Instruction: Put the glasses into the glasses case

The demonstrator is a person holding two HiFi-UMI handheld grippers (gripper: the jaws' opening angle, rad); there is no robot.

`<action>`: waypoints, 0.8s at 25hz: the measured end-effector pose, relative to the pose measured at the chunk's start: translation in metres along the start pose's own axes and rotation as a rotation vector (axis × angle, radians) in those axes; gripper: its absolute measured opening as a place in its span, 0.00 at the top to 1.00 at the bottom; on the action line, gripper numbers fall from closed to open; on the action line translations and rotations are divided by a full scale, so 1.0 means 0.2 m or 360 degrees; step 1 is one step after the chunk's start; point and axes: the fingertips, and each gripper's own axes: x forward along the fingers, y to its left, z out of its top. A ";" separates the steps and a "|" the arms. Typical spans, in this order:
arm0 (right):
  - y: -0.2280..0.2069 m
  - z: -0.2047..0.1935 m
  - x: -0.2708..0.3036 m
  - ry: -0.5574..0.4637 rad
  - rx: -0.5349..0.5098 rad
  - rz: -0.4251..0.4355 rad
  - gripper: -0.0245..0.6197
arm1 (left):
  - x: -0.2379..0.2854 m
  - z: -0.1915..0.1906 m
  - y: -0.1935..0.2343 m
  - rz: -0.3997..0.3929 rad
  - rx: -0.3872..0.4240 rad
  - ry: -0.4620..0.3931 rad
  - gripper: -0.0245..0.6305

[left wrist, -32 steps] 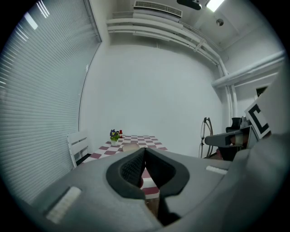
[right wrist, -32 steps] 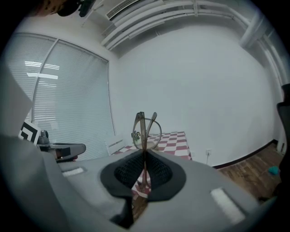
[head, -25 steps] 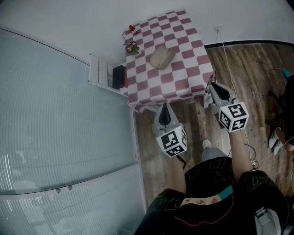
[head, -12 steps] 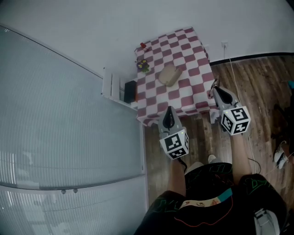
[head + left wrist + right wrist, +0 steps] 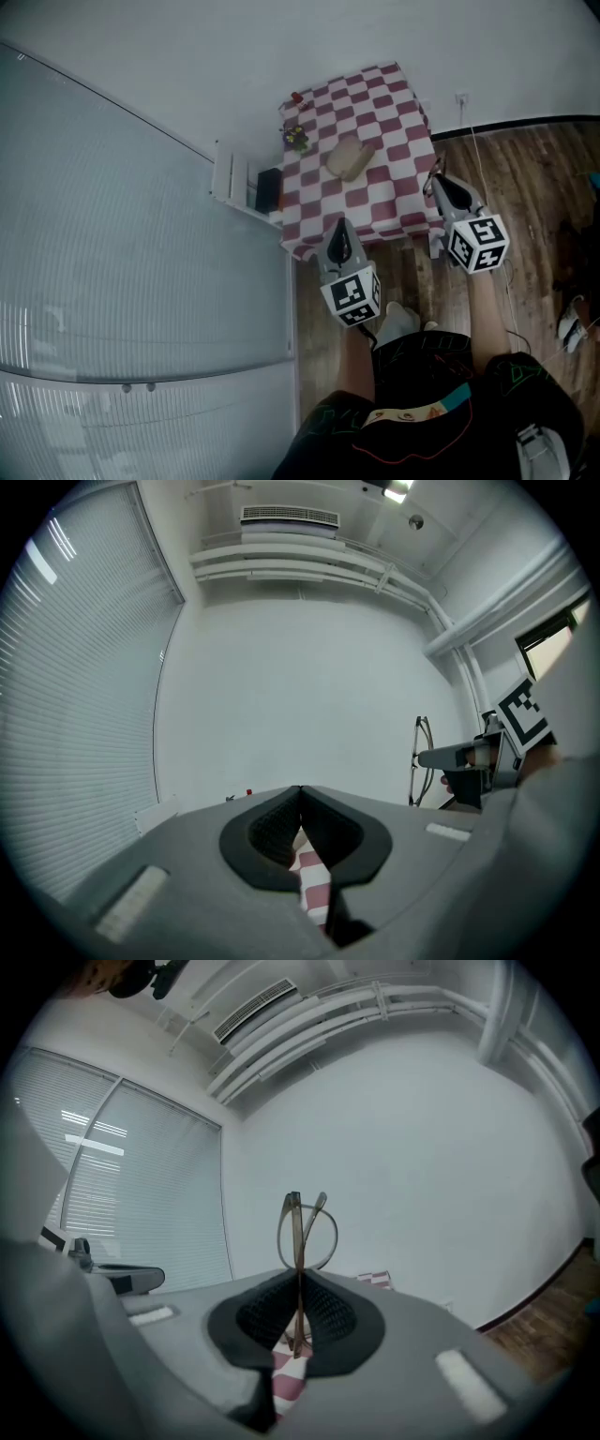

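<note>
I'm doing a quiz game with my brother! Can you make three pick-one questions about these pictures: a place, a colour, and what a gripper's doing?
1. Where is the glasses case? A on the tablecloth B on the floor C on a chair
2. What colours is the tablecloth? A blue and yellow B red and white C green and black
3. The right gripper is: A open and empty B shut on the glasses C shut on the case
Answers: 1 A, it lies on the checked cloth; 2 B, red and white squares; 3 B, its fingers pinch the frame.

Both forearms reach forward, the left gripper (image 5: 300,792) with jaws pressed together, the right gripper (image 5: 299,1275) pinching the glasses (image 5: 296,1232).
</note>
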 end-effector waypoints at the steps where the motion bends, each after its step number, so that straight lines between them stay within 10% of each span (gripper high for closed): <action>1: 0.01 0.00 0.01 0.0002 -0.0003 0.0006 0.93 | 0.00 -0.01 0.01 0.0005 -0.0004 0.0003 0.95; 20: -0.03 -0.13 0.32 0.0110 -0.0022 -0.0004 0.93 | 0.31 -0.21 0.12 -0.0042 -0.0107 0.0128 0.95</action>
